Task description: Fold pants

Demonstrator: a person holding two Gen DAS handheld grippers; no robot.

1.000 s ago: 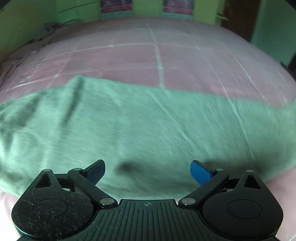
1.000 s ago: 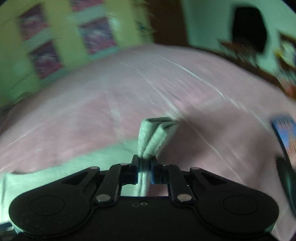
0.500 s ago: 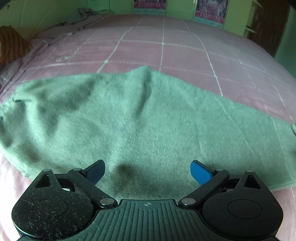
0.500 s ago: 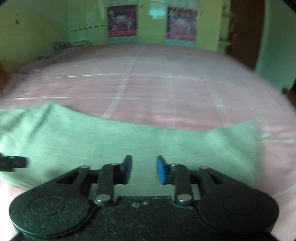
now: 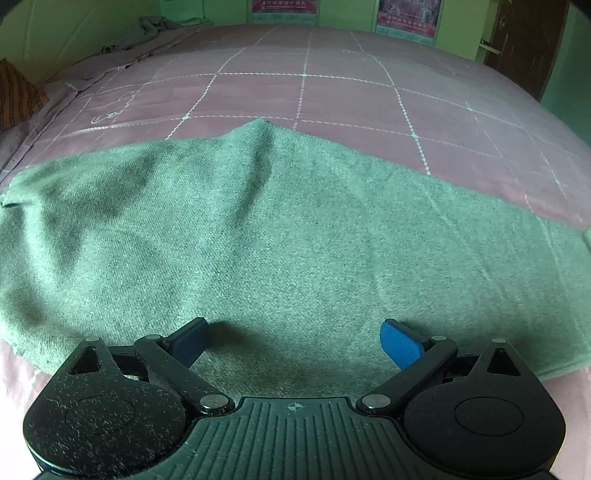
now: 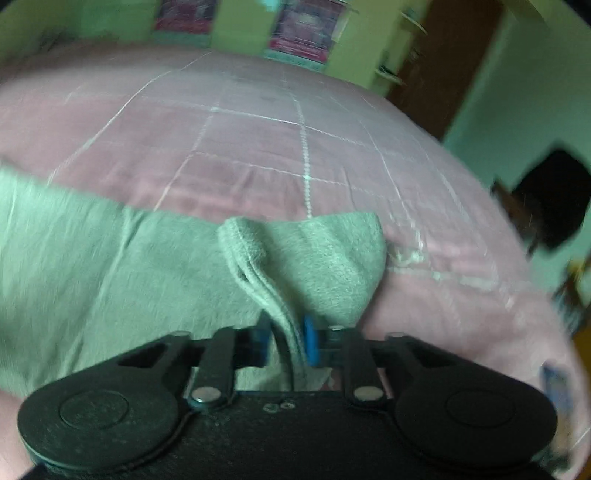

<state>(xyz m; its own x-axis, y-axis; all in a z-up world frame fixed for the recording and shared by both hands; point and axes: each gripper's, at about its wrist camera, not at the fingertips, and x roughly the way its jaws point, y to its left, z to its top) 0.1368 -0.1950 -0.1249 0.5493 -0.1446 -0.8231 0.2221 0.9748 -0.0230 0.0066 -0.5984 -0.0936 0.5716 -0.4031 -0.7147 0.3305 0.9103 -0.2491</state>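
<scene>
Pants point(image 5: 295, 240) in soft green fabric are lying spread across the pink quilted bedspread point(image 5: 332, 96), filling the near part of both views. Nearest the lens in the right wrist view, the right gripper point(image 6: 287, 341) is closing its jaws, with a bunched, hemmed edge of the cloth between the blue pads point(image 6: 309, 341); the hem point(image 6: 255, 273) is rising from the pinch in a doubled ridge, so this looks like a grab at a corner meant for carrying the fabric over into a fold. In the left wrist view, the left gripper point(image 5: 295, 334) is hovering over the near edge of the garment with its jaws standing wide apart and nothing between them, probably waiting to take a matching hold. Beyond it the cloth is lying mostly flat, with one raised crease point(image 5: 262, 147) running toward its far edge. Farther off, bare bedspread with white grid stitching is stretching to the green wall point(image 5: 229, 9) and posters point(image 5: 282, 5), leaving open room for laying the fold.
</scene>
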